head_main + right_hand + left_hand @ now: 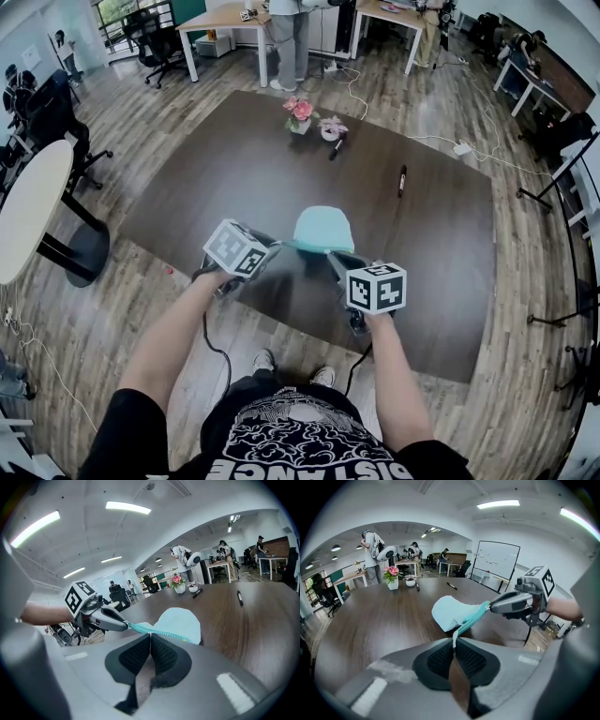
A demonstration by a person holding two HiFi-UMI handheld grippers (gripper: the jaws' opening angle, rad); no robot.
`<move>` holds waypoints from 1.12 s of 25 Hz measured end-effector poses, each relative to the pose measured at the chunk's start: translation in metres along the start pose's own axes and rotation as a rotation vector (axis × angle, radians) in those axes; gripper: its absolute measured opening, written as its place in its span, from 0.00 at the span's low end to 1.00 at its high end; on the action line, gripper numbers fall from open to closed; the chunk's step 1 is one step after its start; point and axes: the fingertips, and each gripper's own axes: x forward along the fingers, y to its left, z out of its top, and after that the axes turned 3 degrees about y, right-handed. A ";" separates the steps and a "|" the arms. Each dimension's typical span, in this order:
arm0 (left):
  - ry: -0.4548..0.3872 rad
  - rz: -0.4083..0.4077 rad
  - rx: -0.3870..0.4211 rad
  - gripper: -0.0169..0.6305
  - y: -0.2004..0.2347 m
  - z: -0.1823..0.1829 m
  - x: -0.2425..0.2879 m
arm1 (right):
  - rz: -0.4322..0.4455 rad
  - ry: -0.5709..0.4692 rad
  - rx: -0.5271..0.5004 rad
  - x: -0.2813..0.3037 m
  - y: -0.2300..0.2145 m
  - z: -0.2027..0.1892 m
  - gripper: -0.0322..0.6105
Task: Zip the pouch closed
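Mid-zipping, at 6 o'clock on the surface (234,159): the pouch (323,228) is clamped by its zip (469,620) in the left hand-held gripper (453,642) and right hand-held gripper (149,637); a steady pull along it is called for next

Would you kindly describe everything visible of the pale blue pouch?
The pouch is pale aqua soft fabric with a rounded far end and a teal zipper along its near edge. It sits over the near part of the dark wooden table, zipper edge stretched between the left gripper and right gripper, each with jaws shut on one zipper end.
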 end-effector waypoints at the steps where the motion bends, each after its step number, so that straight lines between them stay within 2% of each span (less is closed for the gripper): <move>1: 0.000 0.001 -0.007 0.06 0.001 -0.002 0.002 | -0.001 0.001 -0.001 0.000 0.000 0.000 0.06; 11: 0.012 0.046 -0.010 0.06 0.006 -0.003 -0.001 | -0.008 -0.003 0.014 -0.002 -0.005 -0.003 0.06; 28: 0.020 0.070 -0.011 0.06 0.009 -0.004 -0.001 | -0.016 0.000 0.019 -0.003 -0.008 -0.006 0.06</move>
